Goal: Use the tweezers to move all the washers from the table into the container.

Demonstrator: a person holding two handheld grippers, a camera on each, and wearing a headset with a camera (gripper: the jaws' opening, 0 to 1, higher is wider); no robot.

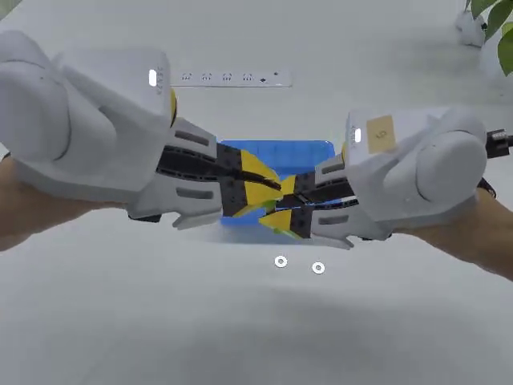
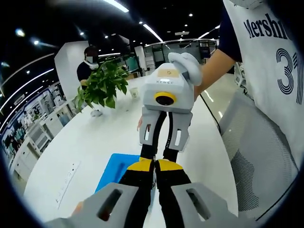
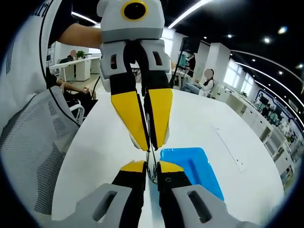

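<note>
**Two washers to move, none seen in the box**

Two washers lie on the white table (image 1: 256,337). One washer (image 1: 280,261) has the other (image 1: 318,268) just beside it, at 6 o'clock from the claw tips. The blue container (image 1: 276,151) sits at 12 o'clock from the tips, partly hidden behind them. I see no washer in the part that shows, so I think the moving has not begun.

The tweezers (image 3: 152,175) are up in the air between the two claws, which point at each other. The left gripper (image 3: 148,141) is squeezed tight on them. The right gripper (image 3: 152,164) has a jaw on each side of the tweezers, but I cannot tell if it pinches them.

A long power strip (image 1: 232,78) lies far off at 12 o'clock. A green plant (image 1: 490,16) stands at 2 o'clock. Both are well apart from the work. Nothing on the table lies between the washers and the container. The washers are tiny and flat, so picking them up looks tricky.
</note>
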